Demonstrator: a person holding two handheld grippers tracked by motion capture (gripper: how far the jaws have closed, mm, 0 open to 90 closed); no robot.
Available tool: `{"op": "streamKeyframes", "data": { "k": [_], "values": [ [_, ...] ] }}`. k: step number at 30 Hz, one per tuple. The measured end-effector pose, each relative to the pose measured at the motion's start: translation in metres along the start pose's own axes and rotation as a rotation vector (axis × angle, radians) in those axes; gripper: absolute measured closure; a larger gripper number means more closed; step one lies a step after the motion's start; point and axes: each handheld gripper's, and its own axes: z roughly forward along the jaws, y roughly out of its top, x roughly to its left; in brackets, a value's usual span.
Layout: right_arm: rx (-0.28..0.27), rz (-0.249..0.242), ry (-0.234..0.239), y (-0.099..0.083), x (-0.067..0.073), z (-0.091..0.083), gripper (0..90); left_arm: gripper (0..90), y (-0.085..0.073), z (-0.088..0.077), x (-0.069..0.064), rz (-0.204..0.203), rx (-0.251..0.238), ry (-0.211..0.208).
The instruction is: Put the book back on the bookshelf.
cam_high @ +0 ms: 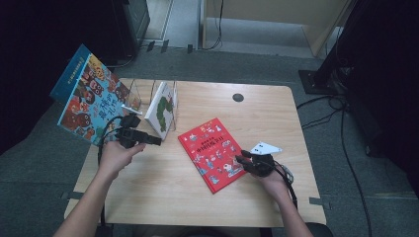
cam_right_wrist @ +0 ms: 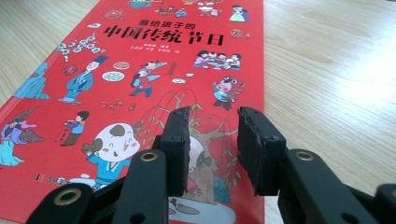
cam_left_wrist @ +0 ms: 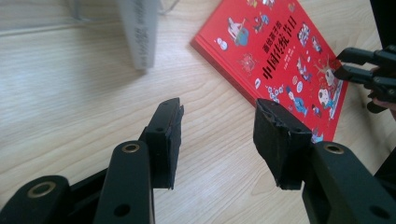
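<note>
Tidying books into the wire rack [cam_high: 148, 94] at the table's far left looks to be the job in hand. One white book [cam_high: 163, 109] with a green caterpillar stands upright in the rack already; a blue picture book [cam_high: 86, 94] leans tilted at the rack's outer side, past the table [cam_high: 276, 128] edge, and whether it rests in the rack or against something I cannot tell. The red book [cam_high: 213, 152] lies flat on the table, right of centre, cover up, well apart from the rack. Right gripper [cam_high: 245, 160] sits at the red book's right edge, jaws over the cover; in the right gripper view its pads [cam_right_wrist: 180, 149] stand apart above the cover with nothing pinched between them, so no grip yet. Left gripper [cam_high: 153, 140] hovers low over bare wood just in front of the white book, pointing toward the red book; in the left gripper view the jaws are parted and empty, wood grain showing through the gap. My reading: roughly partway along, one book shelved for certain, the red one not yet lifted. Left to do, as I judge it: get an edge of the red book off the table, clamp it, stand it upright beside the white book.
</note>
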Motion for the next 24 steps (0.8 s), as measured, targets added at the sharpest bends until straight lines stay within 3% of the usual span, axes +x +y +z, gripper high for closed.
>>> {"op": "streamKeyframes", "data": {
  "k": [6,15,24],
  "values": [
    [0.010,0.004,-0.016,-0.001,-0.004,-0.002,68.9,57.5,-0.003,0.019,-0.004,0.004,0.008,-0.004],
    [0.013,0.023,-0.056,-0.003,-0.014,-0.005,79.3,69.9,-0.006,0.044,-0.014,0.067,0.014,-0.016],
    [0.031,0.034,-0.090,-0.007,-0.023,-0.007,81.8,75.3,-0.004,0.062,-0.017,0.073,0.006,-0.031]
  ]
}}
